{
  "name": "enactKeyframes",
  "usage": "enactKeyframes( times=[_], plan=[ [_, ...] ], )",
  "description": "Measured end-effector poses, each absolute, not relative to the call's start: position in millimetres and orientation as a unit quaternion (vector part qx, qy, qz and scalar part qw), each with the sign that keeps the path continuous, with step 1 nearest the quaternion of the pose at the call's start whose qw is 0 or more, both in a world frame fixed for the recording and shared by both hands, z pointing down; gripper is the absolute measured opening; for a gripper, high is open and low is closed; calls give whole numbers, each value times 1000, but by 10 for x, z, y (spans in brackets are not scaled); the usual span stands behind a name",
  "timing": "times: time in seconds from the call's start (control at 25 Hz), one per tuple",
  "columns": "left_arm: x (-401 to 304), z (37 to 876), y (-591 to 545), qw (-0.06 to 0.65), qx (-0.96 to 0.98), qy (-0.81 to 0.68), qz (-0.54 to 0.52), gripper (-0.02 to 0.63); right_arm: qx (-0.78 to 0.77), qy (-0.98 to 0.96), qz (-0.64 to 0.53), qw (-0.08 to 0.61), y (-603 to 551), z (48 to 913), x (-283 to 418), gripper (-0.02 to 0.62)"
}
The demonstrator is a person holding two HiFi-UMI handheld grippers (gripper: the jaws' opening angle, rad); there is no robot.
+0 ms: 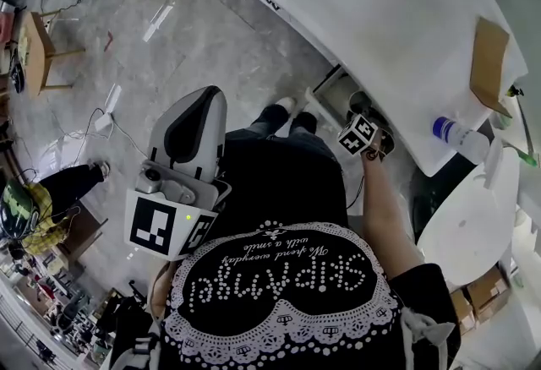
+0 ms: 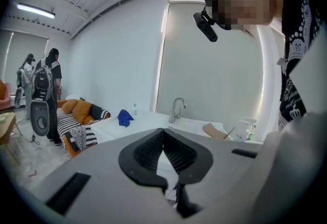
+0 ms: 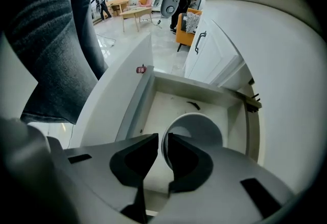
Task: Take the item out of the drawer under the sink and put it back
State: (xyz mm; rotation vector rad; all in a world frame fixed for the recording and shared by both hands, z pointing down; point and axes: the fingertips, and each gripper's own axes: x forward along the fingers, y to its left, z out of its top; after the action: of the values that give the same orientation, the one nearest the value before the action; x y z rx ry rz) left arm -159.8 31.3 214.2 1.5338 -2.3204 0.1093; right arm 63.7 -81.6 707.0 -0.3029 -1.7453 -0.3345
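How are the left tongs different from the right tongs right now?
The left tongs are closed on nothing, while the right tongs pinch the rim of a round white cup. The left tongs point roughly level, while the right tongs point steeply down into the open white drawer. Both have grey bodies with black pads.

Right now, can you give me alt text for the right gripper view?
The right claw pinches the rim of a round white cup, seen from above against an open white drawer. A leg in jeans fills the upper left.
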Motion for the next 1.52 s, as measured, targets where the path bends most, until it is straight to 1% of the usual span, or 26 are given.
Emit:
enactKeyframes(
  times=[0.08, 0.12, 0.2, 0.72, 1.12, 1.52],
  plan=[
    [-1611, 2150, 304, 180, 542, -820, 38, 5, -130, -757, -141, 624, -820, 7075, 637, 56],
    [-1615, 2149, 306, 180, 542, -820, 38, 5, -128, -758, -139, 624, -825, 7069, 628, 30],
    [-1619, 2144, 319, 181, 543, -819, 37, 5, -124, -759, -141, 624, -840, 7052, 605, 26],
    [-1635, 2195, 188, 192, 589, -785, 6, 5, -79, -785, -148, 597, -830, 6648, 424, 25],
    [-1540, 2238, -2, 201, 652, -731, -14, 5, -7, -813, -113, 571, -735, 6199, 452, 25],
    [-1124, 2313, -209, 216, 744, -632, -25, 5, 80, -840, -105, 526, -505, 5584, 472, 25]
  ],
)
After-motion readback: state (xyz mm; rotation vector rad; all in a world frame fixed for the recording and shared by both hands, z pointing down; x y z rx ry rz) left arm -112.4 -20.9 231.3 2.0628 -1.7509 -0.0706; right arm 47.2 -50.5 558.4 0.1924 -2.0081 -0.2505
